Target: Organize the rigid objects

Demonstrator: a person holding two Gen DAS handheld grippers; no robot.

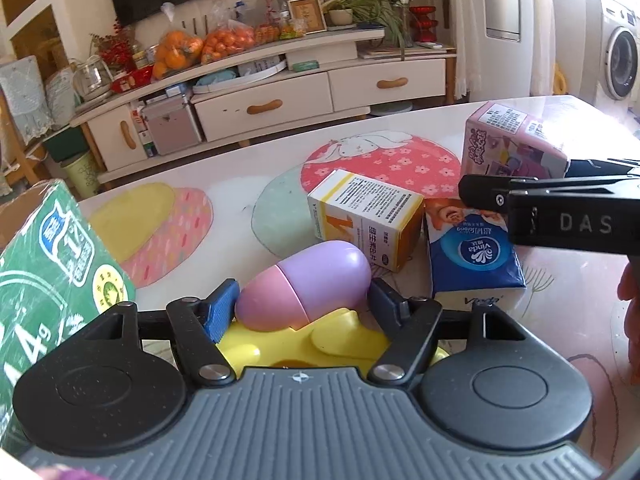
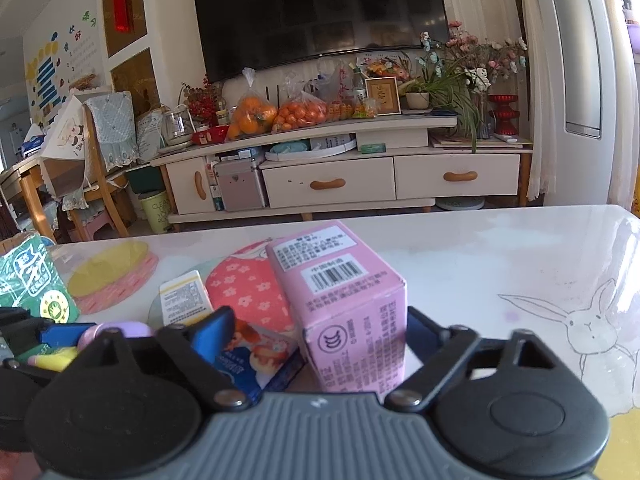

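Cartoon-printed table [image 2: 480,264] before TV cabinet [image 2: 332,180]

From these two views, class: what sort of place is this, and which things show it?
Most likely a home living room: a large television over a low drawer cabinet, bagged oranges and flowers on it, a washing machine nearby.

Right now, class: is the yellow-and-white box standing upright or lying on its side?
Lying on its side. The yellow-and-white box rests on a long face on the table, its printed text running sideways, between the egg and the tissue pack.
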